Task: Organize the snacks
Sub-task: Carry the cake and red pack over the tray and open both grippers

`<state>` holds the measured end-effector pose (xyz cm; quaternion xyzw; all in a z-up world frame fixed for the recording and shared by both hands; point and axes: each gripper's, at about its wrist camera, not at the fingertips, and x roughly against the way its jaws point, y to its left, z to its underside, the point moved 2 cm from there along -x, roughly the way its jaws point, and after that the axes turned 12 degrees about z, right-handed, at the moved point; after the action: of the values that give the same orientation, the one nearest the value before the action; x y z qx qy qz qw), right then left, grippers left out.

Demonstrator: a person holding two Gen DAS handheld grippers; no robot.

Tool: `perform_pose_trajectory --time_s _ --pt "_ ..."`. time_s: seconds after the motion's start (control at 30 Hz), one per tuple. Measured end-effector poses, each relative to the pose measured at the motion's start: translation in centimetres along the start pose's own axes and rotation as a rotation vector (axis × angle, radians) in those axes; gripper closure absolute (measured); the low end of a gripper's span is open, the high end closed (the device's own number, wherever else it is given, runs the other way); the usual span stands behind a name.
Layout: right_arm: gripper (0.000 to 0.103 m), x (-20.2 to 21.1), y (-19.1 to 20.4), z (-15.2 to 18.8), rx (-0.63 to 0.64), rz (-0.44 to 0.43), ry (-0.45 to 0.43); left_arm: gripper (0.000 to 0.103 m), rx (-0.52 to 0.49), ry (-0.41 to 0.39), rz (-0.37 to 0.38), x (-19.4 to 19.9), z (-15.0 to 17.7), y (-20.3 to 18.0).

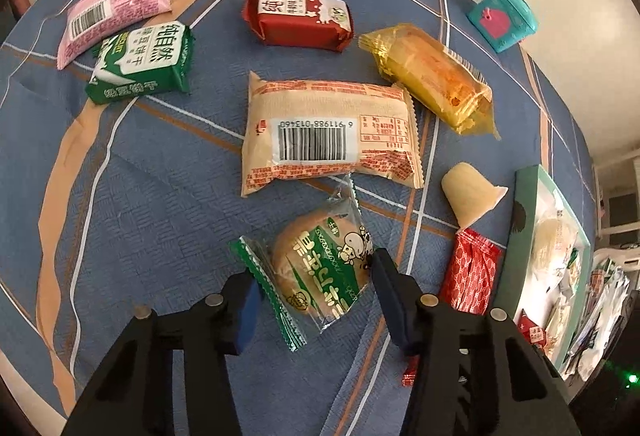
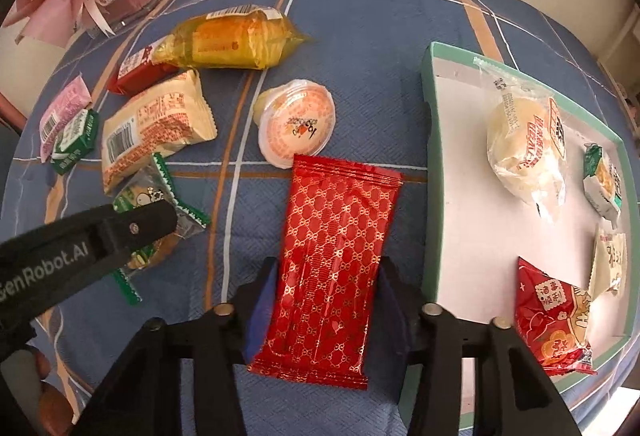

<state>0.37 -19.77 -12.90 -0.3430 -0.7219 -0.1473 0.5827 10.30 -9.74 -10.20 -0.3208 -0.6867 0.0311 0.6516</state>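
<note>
Two claws work over a table [image 2: 360, 36] with a blue plaid cloth. The right claw [image 2: 326, 300] pinches a red patterned snack packet [image 2: 336, 256] beside a green-rimmed tray [image 2: 432, 156] holding wrapped snacks. The left claw [image 1: 316, 292] is spread around a green-wrapped round cake [image 1: 320, 276], its fingers not clearly touching. Farther off lies a beige barcode packet [image 1: 328, 136]

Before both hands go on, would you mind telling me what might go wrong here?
1. The left tongs straddle the round cake pack at its crinkly wrapper; they may pinch only film and let it slip.
2. The red packet between the right tongs is long and floppy; it might sag and catch the tray rim.
3. The jelly cup beside it could get nudged.
</note>
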Motion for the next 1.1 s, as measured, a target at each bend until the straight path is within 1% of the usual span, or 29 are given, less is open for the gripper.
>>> perform_pose_trajectory --time_s 0.1,0.2,0.3,0.43,0.6,0.7,0.73,0.83,0.9,1.03,1.1 --pt "0.055 0.1 -0.7 -0.1 -0.021 -0.04 0.012 0.05 0.01 -0.005 0.001 0.3 0.1 0.3" --pt "0.055 0.9 -1.8 -0.3 -0.048 -0.101 0.021 0.05 0.02 -0.012 0.019 0.8 0.2 0.7" --pt "0.055 2.0 -2.5 -0.5 -0.057 -0.117 0.003 0.05 0.023 -0.028 0.033 1.7 0.1 0.8" --pt "0.055 3.8 -3.8 -0.7 -0.085 -0.166 -0.014 0.05 0.008 -0.071 0.029 3.7 -0.1 0.5" --pt "0.055 6.3 -5.0 -0.4 -0.101 -0.189 -0.054 0.05 -0.016 -0.122 0.036 5.9 0.0 -0.3" --pt "0.055 6.8 -6.2 -0.5 -0.116 -0.196 -0.066 0.05 -0.03 -0.141 0.043 6.8 0.2 -0.9" --pt "0.055 7.0 -6.3 -0.3 -0.121 -0.194 -0.068 0.05 -0.033 -0.144 0.042 7.0 0.3 -1.2" --pt "0.055 7.4 -8.0 0.1 -0.142 -0.19 -0.066 0.05 -0.045 -0.145 0.049 6.9 0.8 -2.5" --pt "0.055 7.8 -9.2 0.1 -0.156 -0.195 -0.08 0.05 -0.053 -0.141 0.053 6.9 1.4 -3.5" --pt "0.055 8.5 -12.1 -0.1 -0.204 -0.196 -0.113 0.05 -0.1 -0.118 0.057 5.7 2.1 -6.2" --pt "0.055 8.6 -13.8 -0.2 -0.234 -0.184 -0.119 0.05 -0.141 -0.1 0.058 5.1 2.8 -7.9"
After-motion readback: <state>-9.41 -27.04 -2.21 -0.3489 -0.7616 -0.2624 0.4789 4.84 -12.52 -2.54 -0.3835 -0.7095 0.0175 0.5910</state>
